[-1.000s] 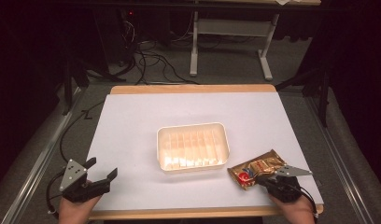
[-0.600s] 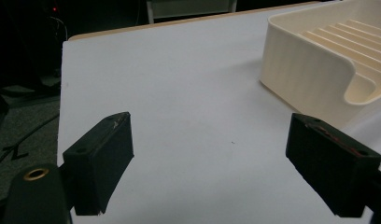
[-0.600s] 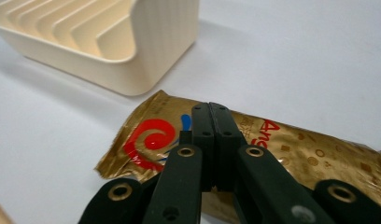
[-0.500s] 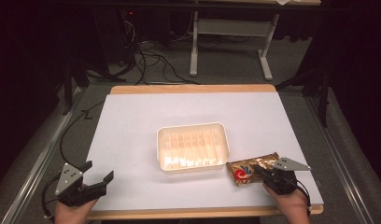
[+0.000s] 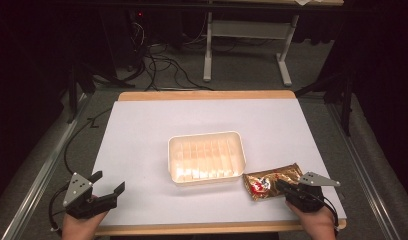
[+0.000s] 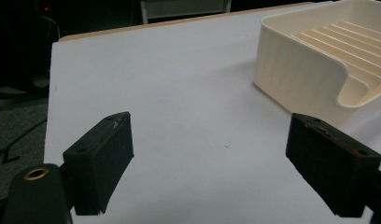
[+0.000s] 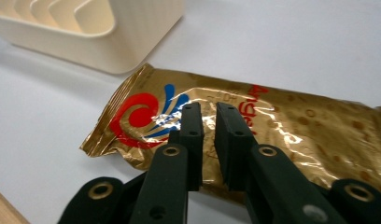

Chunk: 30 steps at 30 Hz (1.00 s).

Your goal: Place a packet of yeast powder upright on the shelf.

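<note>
Right tool parts over gold snack packet

The right tool [image 7: 208,116] hovers over the gold snack packet [image 5: 270,180], jaws just opening a narrow gap, gripping nothing. The packet lies on the counter [image 5: 142,135] beside the cream tray [image 5: 206,157]. The left tool [image 5: 108,183] gapes wide, empty.

Each hand carries a black two-jaw claw. The left claw [image 5: 108,186] has a grey three-cornered plate on top, dotted with small dark holes, and a thin black cable looping from its rear. Seen from its own camera, its blocky matt black pads [image 6: 104,161] show a faint reddish streak on one edge and a brass-coloured eyelet on the linkage. The right claw [image 5: 282,185] bears a like grey plate; its slim black fingers [image 7: 191,140] have brass-ringed pivot holes.
</note>
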Available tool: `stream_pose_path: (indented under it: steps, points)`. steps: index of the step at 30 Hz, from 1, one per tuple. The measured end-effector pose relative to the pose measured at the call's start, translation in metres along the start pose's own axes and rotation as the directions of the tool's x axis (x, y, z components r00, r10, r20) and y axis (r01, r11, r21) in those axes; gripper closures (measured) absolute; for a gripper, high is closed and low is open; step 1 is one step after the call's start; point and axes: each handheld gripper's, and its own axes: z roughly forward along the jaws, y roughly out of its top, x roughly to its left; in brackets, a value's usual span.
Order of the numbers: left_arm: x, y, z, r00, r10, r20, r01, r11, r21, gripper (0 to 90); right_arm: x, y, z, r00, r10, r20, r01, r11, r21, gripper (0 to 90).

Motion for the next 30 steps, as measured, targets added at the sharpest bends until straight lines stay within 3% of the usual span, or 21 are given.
stream_pose_path:
  steps: [5, 9, 15, 20, 24, 26, 27, 28, 30]
  points:
    - [0.000, 0.001, -0.001, 1.0000, -0.004, -0.005, 0.004, 1.0000, -0.005, 15.5, -0.011, -0.001, -0.005, 0.9976, 0.069, 0.003, -0.068, 0.997, -0.035, 70.3]
    - [0.001, 0.000, 0.000, 0.9999, -0.008, -0.009, 0.008, 1.0000, 0.000, 15.3, -0.022, -0.003, -0.011, 0.9921, 0.124, 0.016, -0.123, 0.989, -0.086, 64.5]
    - [0.002, 0.000, -0.002, 0.9999, -0.009, -0.006, 0.009, 0.9999, -0.005, 15.3, -0.035, -0.007, -0.020, 0.9800, 0.192, 0.053, -0.184, 0.975, -0.121, 61.0]
    - [0.003, 0.000, 0.001, 0.9999, -0.010, 0.001, 0.010, 0.9999, 0.005, 15.4, -0.047, -0.011, -0.023, 0.9701, 0.223, 0.096, -0.210, 0.969, -0.133, 60.3]
    - [0.002, 0.000, 0.001, 1.0000, -0.009, 0.003, 0.009, 0.9999, 0.007, 15.4, -0.058, -0.017, -0.027, 0.9537, 0.276, 0.119, -0.258, 0.955, -0.147, 59.6]
    - [0.002, 0.000, 0.001, 0.9999, -0.010, 0.004, 0.010, 0.9999, 0.008, 15.4, -0.063, -0.021, -0.029, 0.9437, 0.310, 0.116, -0.290, 0.944, -0.157, 58.0]
    - [0.002, 0.000, 0.001, 1.0000, -0.009, 0.004, 0.009, 0.9999, 0.009, 15.4, -0.067, -0.025, -0.030, 0.9331, 0.341, 0.113, -0.321, 0.933, -0.163, 55.9]
    - [0.002, 0.000, 0.001, 1.0000, -0.005, 0.005, 0.005, 0.9999, 0.013, 15.4, -0.067, -0.025, -0.030, 0.9331, 0.341, 0.113, -0.321, 0.933, -0.163, 55.9]
    - [0.002, 0.000, 0.001, 1.0000, -0.005, 0.007, 0.005, 0.9999, 0.015, 15.4, -0.071, -0.029, -0.031, 0.9228, 0.371, 0.104, -0.351, 0.921, -0.168, 53.5]
